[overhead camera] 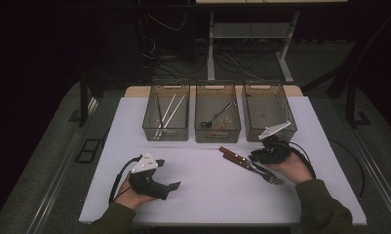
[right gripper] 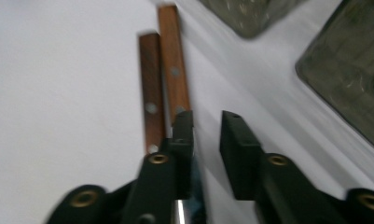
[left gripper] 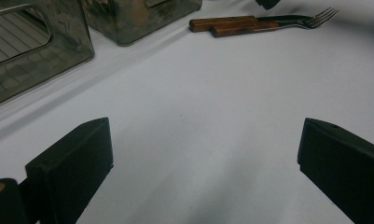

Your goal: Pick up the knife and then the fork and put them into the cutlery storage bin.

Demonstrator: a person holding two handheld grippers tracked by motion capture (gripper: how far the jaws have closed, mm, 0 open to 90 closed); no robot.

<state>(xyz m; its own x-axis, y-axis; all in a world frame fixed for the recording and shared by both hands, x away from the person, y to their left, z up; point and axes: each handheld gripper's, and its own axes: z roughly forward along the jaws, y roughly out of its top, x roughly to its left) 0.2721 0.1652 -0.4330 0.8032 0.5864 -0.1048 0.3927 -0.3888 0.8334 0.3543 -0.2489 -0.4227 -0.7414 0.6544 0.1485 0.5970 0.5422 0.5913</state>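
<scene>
Two forks (overhead camera: 246, 162) lie side by side, handles pointing away from the right tongs (right gripper: 206, 140), which are narrowly parted, probably gripping nothing; left tongs (left gripper: 203, 163) are held wide, farther off.

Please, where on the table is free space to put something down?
Free: the white table between the left gripper and the two forks, and its left strip beside the left bin. Crowded: the back row of bins and around the right gripper.

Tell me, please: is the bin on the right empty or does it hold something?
Empty, as far as the high view shows: the right bin shows just its bare floor, while the other two hold utensils.
</scene>
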